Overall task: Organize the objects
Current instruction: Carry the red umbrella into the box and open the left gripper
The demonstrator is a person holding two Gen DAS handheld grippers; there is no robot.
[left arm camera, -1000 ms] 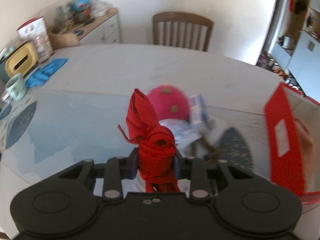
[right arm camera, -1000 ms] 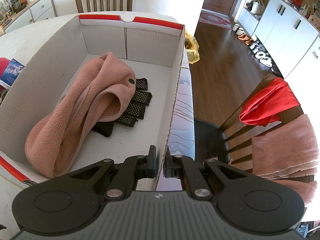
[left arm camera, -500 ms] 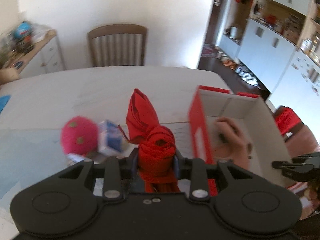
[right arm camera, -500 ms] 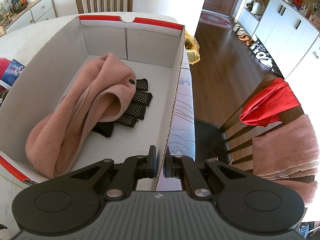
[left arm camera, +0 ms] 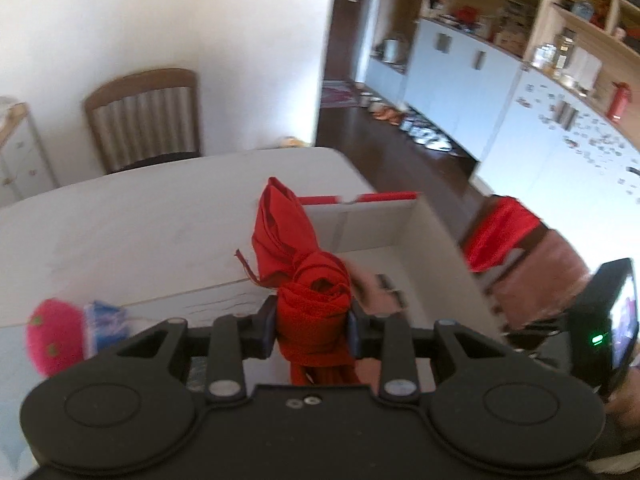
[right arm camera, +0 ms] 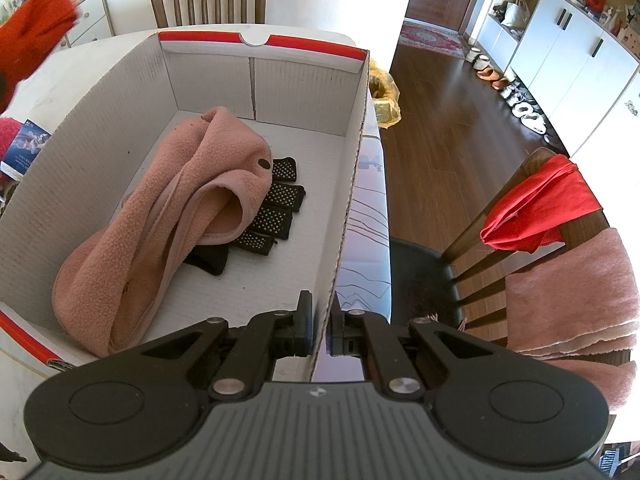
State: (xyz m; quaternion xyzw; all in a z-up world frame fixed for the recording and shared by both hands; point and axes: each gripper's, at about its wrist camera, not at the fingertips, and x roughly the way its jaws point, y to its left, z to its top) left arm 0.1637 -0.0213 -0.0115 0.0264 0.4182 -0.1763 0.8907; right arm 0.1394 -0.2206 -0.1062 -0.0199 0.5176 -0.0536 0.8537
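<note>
in the left wrist view, at six o'clock, the left gripper (left arm camera: 312, 330) had its jaws closed partway on a red scarf (left arm camera: 308, 280), the bundled cloth filling the gap between the pads, with a folded end standing up toward twelve o'clock and a tail hanging below. past it, at about three o'clock of the scarf, sat the white cardboard box (left arm camera: 436, 240) with its red trim, open side up on the pale table (left arm camera: 120, 232). at nine o'clock on the table lay a pink plush toy (left arm camera: 54, 336) and, just beside it, a small blue-and-white packet (left arm camera: 106, 316). the frame was motion-blurred, so what lay inside the box could not be read here.

in the right wrist view, at six o'clock, the right gripper (right arm camera: 319, 326) had its jaws pinched narrow on the near wall of the box (right arm camera: 344, 216), one pad inside and one outside. inside lay a pink fleece garment (right arm camera: 160, 220) across the middle and, partly beneath it toward three o'clock, a black dotted glove (right arm camera: 276, 208). the red scarf (right arm camera: 36, 36) showed as a blur at ten o'clock, outside the box.

judging from this, the scarf was headed for the box. the hanging tail could catch on the box rim and drag the wall, or drape over the edge once let go. released too early, the bundle would likely land on the table. the fleece already took up much of the floor, so the scarf might perch on top and slide.
</note>
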